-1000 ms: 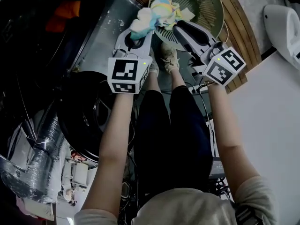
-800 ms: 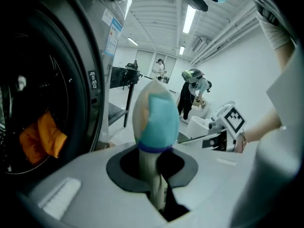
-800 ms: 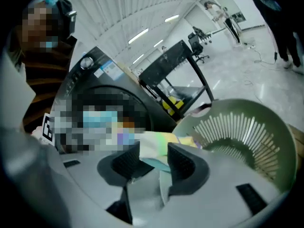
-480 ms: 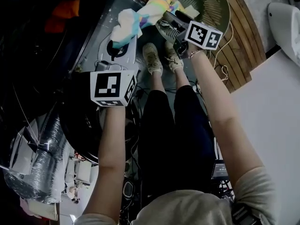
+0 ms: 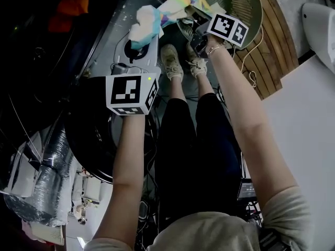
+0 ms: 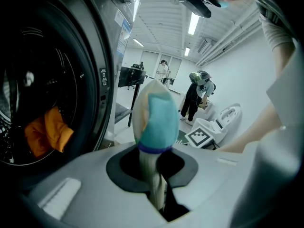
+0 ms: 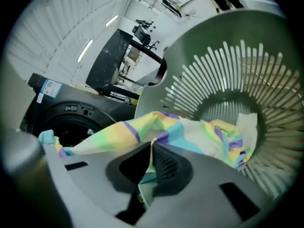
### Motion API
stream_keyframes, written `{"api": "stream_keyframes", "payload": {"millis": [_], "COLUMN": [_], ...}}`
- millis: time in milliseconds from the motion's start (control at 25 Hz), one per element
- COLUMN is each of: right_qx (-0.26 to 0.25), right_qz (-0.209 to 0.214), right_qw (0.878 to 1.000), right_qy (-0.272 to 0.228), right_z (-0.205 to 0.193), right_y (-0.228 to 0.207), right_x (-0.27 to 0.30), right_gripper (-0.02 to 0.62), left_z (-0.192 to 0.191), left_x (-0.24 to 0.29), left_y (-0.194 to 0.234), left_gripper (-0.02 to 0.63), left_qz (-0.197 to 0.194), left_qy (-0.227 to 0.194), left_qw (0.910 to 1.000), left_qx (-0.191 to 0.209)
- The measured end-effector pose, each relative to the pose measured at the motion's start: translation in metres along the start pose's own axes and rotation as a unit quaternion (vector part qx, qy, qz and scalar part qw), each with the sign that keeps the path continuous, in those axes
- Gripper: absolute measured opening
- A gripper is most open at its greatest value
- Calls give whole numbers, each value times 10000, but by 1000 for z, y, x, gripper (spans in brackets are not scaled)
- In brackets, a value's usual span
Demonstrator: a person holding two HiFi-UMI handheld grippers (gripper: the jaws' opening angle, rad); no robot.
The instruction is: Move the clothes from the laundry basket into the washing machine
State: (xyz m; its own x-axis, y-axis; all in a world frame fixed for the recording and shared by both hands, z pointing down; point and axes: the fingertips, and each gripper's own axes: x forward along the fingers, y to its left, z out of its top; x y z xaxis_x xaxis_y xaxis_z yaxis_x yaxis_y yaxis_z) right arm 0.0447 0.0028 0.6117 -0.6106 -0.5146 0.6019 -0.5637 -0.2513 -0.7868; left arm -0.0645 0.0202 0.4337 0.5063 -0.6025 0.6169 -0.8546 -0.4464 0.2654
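Soft striped cloth [image 7: 190, 132], matt slatted plastic basket [image 7: 266, 80], glossy dark washer door [image 5: 89, 140], grainy wooden planks [image 5: 272, 46]

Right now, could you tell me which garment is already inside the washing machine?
The crumpled orange fabric garment, lying in the dark drum; the pastel rainbow-striped cloth hangs outside, pinched by the left tongs and right tongs.

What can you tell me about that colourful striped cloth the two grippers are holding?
The striped cloth is soft, thin fabric in pastel bands of yellow, green, blue and cream with narrow purple lines. Crumpled and drawn out lengthwise, one end trails in the green slatted laundry basket; the other bunches at the left gripper, whose fingers are shut on it. The fingers of the right gripper, which have just been closing, pinch a fold near its middle.
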Motion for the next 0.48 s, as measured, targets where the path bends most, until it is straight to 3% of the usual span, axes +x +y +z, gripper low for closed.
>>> {"api": "stream_keyframes", "payload": {"millis": [280, 480], "right_qx": [-1223, -1918], "right_qz": [463, 1044], "right_qw": [9905, 9726], "right_qy": [-425, -798], "right_z": [8, 23], "right_y": [56, 124], "right_x": [-82, -146], "right_gripper": [12, 12], "left_z": [-3, 6], "left_x": [9, 20], "left_y": [-17, -56], "left_gripper": [46, 49], "left_qz": [-266, -868], "left_qy": [-93, -361], "left_qw": [9991, 9948], "left_qx": [-308, -391]}}
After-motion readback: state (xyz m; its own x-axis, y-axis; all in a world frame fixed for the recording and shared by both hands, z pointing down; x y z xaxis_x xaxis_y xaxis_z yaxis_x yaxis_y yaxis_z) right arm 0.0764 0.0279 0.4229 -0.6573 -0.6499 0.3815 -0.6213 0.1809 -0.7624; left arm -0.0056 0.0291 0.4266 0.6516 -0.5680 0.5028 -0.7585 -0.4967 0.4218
